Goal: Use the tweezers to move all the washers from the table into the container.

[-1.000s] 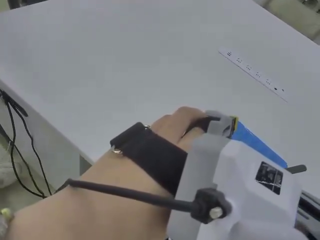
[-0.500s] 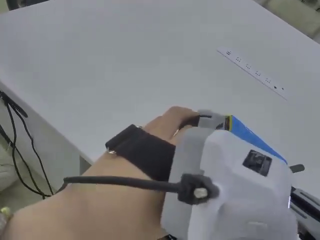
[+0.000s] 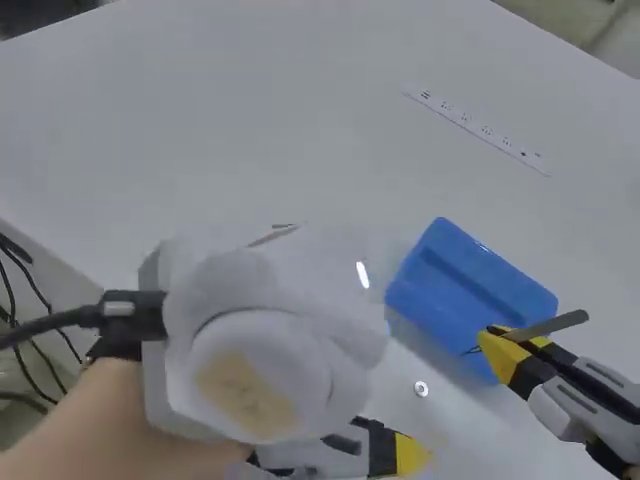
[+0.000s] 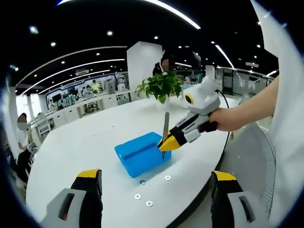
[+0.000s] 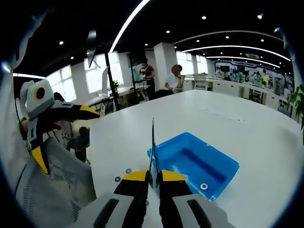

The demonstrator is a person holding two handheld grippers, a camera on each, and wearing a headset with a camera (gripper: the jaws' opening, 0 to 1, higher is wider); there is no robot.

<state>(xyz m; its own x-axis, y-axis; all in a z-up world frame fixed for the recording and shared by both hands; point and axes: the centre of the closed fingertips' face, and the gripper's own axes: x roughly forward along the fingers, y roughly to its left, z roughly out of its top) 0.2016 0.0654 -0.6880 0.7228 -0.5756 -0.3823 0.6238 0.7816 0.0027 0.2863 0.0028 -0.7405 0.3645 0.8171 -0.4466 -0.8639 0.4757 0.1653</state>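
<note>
Washers first: in the left gripper view four of them lie loose on the white table, just in front of the blue container, each apart from the others. The left gripper has its jaws spread wide with nothing between them. The right gripper comes in from the right over the container's near corner, pinched on the tweezers, whose tips point up rather than at the work. In the right gripper view the jaws are narrow and clamped low on the tweezers. The open-topped container sits just to the right with what looks like one washer inside near its front corner, and two more lie on the table to the left. The left gripper shows at the left edge, yellow tips well apart. The head view is pretty blurry: the left gripper's white housing is up close, the container is beyond it, and one washer sits on the table just beside the box. My guess on handling: these are tiny, flat, light, hard and slick, so they'll probably skate away if nudged. I'd go for the rim, or one tweezer tip through the hole, and squeeze gently so it doesn't ping off.
</note>
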